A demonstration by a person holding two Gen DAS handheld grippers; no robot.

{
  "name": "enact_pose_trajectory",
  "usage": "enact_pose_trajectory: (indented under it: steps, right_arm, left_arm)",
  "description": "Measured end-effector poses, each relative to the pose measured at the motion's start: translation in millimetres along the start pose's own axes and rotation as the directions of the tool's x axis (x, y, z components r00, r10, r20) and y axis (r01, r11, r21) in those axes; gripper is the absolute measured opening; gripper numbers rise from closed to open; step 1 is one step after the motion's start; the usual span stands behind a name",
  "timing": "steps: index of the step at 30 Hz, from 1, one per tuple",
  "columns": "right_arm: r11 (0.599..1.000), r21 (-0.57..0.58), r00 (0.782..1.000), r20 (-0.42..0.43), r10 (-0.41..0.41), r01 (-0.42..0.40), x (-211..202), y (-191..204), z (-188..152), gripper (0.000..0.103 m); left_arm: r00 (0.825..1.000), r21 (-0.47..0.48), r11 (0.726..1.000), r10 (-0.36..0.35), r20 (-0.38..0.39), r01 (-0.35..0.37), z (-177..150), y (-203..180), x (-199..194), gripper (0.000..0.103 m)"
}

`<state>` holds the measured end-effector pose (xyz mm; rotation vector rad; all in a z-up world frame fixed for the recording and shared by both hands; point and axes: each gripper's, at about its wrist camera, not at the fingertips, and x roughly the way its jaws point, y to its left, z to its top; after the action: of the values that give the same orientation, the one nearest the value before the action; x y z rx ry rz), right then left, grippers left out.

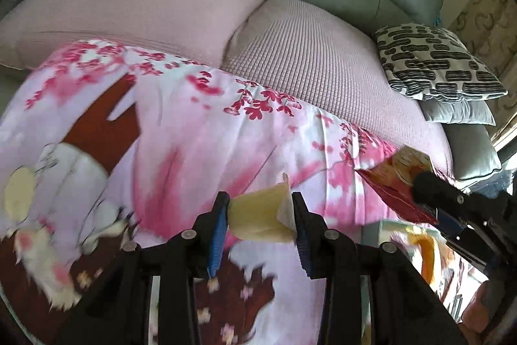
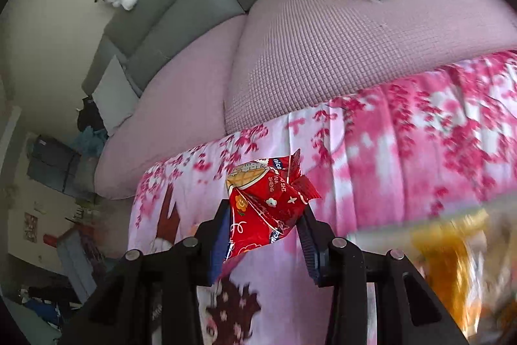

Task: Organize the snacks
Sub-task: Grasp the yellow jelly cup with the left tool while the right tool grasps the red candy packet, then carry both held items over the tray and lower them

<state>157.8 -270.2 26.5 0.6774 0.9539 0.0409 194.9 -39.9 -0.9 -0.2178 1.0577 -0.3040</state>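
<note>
Left gripper (image 1: 260, 217) clamped on a pale yellow jelly cup (image 1: 258, 217), held above the pink floral blanket (image 1: 200, 131); right gripper (image 2: 266, 223) pinching a red snack packet (image 2: 266, 202), over the same blanket; pink sofa cushions (image 2: 323, 47) beyond, patterned pillow (image 1: 436, 63) at the side

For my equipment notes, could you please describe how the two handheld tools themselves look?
Both look alike: the left tool and right tool have black angular plastic frames with round silver pivot pins and blue ribbed pads lining the fingers. No cables, markings or sleeves show.

Red snack packet (image 2: 268, 209), pale yellow, perhaps jelly, cup (image 1: 258, 215), pink blossom-print cloth (image 1: 194, 131).
</note>
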Motion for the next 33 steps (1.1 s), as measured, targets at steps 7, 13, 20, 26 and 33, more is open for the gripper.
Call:
enact_pose_trajectory:
  steps: [7, 13, 20, 26, 33]
  right_arm:
    - [0.997, -0.030, 0.995, 0.070, -0.066, 0.068, -55.4, 2.7, -50.9, 0.043]
    - [0.995, -0.036, 0.988, 0.123, -0.091, 0.096, -90.7, 1.6, -92.7, 0.043]
    - [0.995, -0.001, 0.983, 0.153, -0.101, 0.102, -118.6, -16.9, -133.4, 0.043]
    - [0.980, 0.106, 0.958, 0.218, -0.188, 0.168, -147.9, -66.3, -148.4, 0.043]
    - [0.961, 0.207, 0.951, 0.211, -0.225, 0.181, -154.8, -115.8, -146.5, 0.043]
  left_arm:
    - [1.000, -0.035, 0.999, 0.008, 0.029, -0.007, -38.9, 3.2, -47.5, 0.039]
    - [0.999, -0.070, 0.997, -0.011, 0.053, 0.015, -70.6, 1.0, -70.0, 0.039]
    - [0.998, -0.027, 0.998, -0.050, 0.040, 0.051, -101.6, -27.2, -77.3, 0.039]
    - [0.992, 0.163, 0.980, -0.122, 0.010, 0.119, -123.0, -91.3, -71.4, 0.039]
    - [0.979, 0.270, 0.941, -0.193, -0.065, 0.204, -136.4, -149.9, -46.5, 0.039]
